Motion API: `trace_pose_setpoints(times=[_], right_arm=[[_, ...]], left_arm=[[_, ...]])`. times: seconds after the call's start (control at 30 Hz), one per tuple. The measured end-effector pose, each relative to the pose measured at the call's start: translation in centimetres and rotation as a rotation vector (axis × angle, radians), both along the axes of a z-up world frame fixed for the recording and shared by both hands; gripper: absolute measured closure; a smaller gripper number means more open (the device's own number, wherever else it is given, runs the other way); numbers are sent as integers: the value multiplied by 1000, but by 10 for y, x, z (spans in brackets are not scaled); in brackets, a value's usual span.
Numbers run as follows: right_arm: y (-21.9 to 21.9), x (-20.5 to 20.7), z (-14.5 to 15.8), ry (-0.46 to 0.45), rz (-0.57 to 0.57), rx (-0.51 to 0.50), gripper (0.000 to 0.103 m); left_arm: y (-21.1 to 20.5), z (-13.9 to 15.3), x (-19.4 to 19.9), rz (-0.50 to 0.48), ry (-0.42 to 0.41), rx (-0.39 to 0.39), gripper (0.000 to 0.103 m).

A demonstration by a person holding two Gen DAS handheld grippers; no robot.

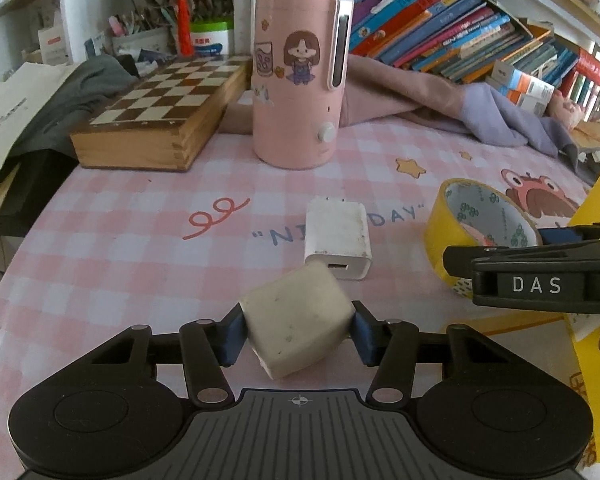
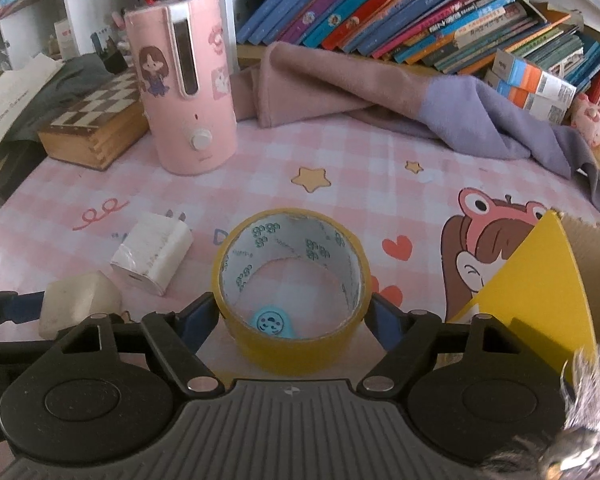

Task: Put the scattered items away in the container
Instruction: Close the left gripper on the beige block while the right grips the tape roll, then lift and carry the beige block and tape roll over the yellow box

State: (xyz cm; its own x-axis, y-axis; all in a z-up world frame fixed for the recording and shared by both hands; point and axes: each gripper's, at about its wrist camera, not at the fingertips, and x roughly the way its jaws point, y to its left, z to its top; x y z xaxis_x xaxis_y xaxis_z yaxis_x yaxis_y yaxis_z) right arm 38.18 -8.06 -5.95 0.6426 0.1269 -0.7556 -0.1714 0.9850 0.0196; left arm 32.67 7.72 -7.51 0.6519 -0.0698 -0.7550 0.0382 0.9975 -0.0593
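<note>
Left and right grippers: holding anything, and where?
Left gripper clamps the off-white cube-shaped block by opposite sides; right gripper grips the yellow tape roll across its outer wall.

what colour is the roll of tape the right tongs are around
Yellow outside, with a white inner core printed in small green marks; the tape roll shows best in the right wrist view.

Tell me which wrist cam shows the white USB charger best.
Left wrist. The white USB charger lies near centre, unobstructed, with its USB port facing the camera and prongs visible at the far end. In the right wrist view it sits off to the left, angled, its port face in shadow.
</note>
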Motion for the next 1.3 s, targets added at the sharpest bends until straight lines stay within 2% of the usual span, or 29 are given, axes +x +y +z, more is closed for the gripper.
trace_pose_setpoints(times=[0.47, 1.3], right_arm=[[2, -32, 28, -71, -5, 20, 25], [-2, -121, 67, -152, -20, 56, 25]], left_arm=[[4, 32, -32, -13, -82, -16, 52], [8, 74, -113, -81, -193, -36, 52]])
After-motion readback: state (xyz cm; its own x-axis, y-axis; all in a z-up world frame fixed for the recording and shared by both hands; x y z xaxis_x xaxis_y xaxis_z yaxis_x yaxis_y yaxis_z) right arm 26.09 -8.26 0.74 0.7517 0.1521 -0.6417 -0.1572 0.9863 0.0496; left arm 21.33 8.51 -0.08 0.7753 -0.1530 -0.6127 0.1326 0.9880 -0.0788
